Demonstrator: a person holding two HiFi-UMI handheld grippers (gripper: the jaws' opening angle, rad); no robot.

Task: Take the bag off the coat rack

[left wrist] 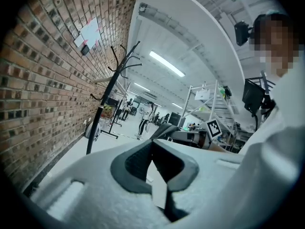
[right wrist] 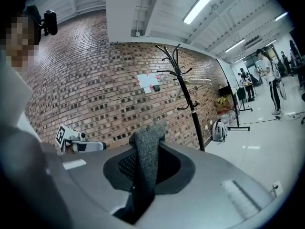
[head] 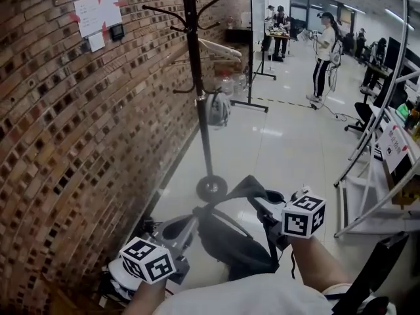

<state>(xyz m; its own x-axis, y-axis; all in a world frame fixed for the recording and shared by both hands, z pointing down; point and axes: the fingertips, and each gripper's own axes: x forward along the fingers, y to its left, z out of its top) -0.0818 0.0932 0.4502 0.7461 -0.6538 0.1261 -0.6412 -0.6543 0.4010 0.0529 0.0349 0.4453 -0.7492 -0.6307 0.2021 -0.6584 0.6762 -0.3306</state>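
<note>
The black coat rack (head: 197, 77) stands by the brick wall, and its hooks are bare. A dark bag (head: 233, 241) hangs low in front of me, off the rack. Its grey strap (right wrist: 147, 149) runs up between the jaws of my right gripper (head: 272, 207), which is shut on it. The strap (head: 244, 186) loops above the bag. My left gripper (head: 190, 223) is beside the bag's left edge. In the left gripper view my left gripper (left wrist: 159, 168) has its jaws closed with nothing between them. The rack also shows in the gripper views (left wrist: 102, 113) (right wrist: 188, 104).
A brick wall (head: 59, 143) runs along the left. A grey backpack (head: 216, 108) hangs low on the rack's pole. A white metal shelf frame (head: 374, 176) stands at the right. A person (head: 323, 58) and a whiteboard stand (head: 256, 44) are further back on the glossy floor.
</note>
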